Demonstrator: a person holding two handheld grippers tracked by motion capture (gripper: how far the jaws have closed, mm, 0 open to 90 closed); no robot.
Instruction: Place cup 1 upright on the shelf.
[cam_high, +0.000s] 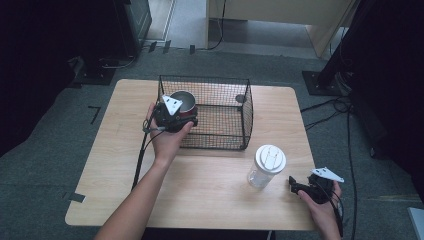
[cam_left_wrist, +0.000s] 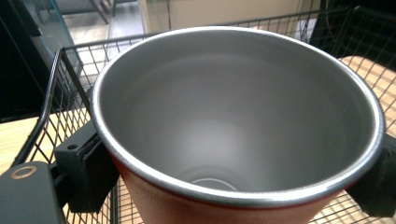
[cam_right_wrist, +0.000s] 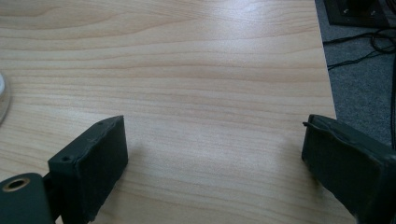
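L tool (cam_high: 172, 116) was clamped on the cup (cam_high: 183, 101): red outside, steel inside, mouth up, nothing in it. In the left gripper view, black pads sat on both sides of the cup (cam_left_wrist: 238, 116) just below the rim, so grip looked firm.

Cup sat at the basket's (cam_high: 220, 90) near-left corner, over or just inside the wire wall; height above basket floor couldn't be told. Mesh showed behind and on both sides of the cup in that view, so prob. already inside the rim line.

Key relation: basket interior lay fwd and to the right of L tool; cup's long axis near vertical. Judged step = lowering cup into basket. Next move would need a straight drop w/ axis kept upright, clear of the left wall.

R tool (cam_high: 302, 187) was wide open, holding nothing, low over bare table (cam_right_wrist: 196, 70) at near-right edge. Jar (cam_high: 266, 166) w/ white lid stood just left of it, apart, not touched. R tool was much the nearer to the jar; L hand busy.
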